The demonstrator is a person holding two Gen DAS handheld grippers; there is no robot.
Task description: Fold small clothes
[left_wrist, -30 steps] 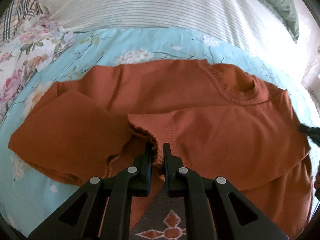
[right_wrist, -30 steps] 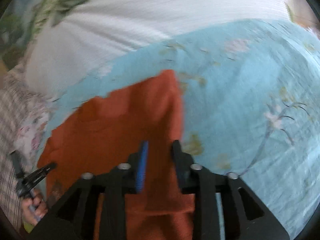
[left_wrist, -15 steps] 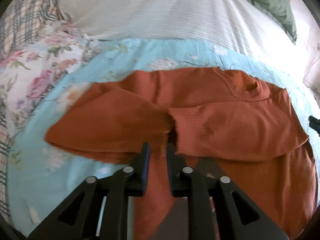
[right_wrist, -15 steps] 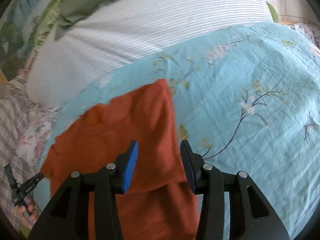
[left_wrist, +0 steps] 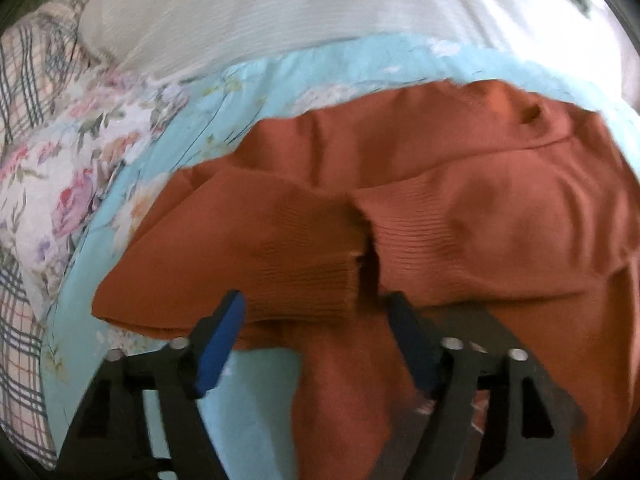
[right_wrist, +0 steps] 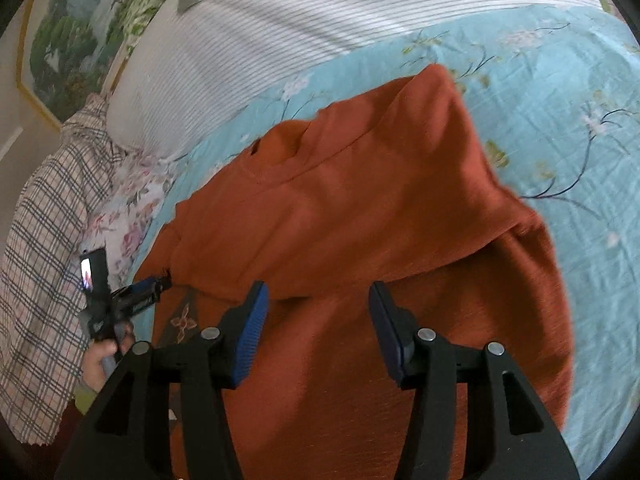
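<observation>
Both grippers are being seen with jaws spread wide, where a second ago the left gripper (left_wrist: 312, 328) was pinched on a cuff and the right gripper (right_wrist: 316, 328) was nearly closed — nothing is being held now. Each is being kept just above the sweater (right_wrist: 360, 220), which is lying flat on the sheet (right_wrist: 580, 92) near the pillow (right_wrist: 320, 20).

Progress is being judged as roughly half: both sleeves (left_wrist: 280, 248) are lying folded inward, ribbed cuffs (left_wrist: 312, 284) almost meeting across the chest. A fold of the body — hem toward collar (right_wrist: 288, 160) — is being left to do.

Rust-orange knit is being shown, soft and limp, with fine ribbing at cuffs and collar; thin, creased floral cotton is lying beneath it.
</observation>
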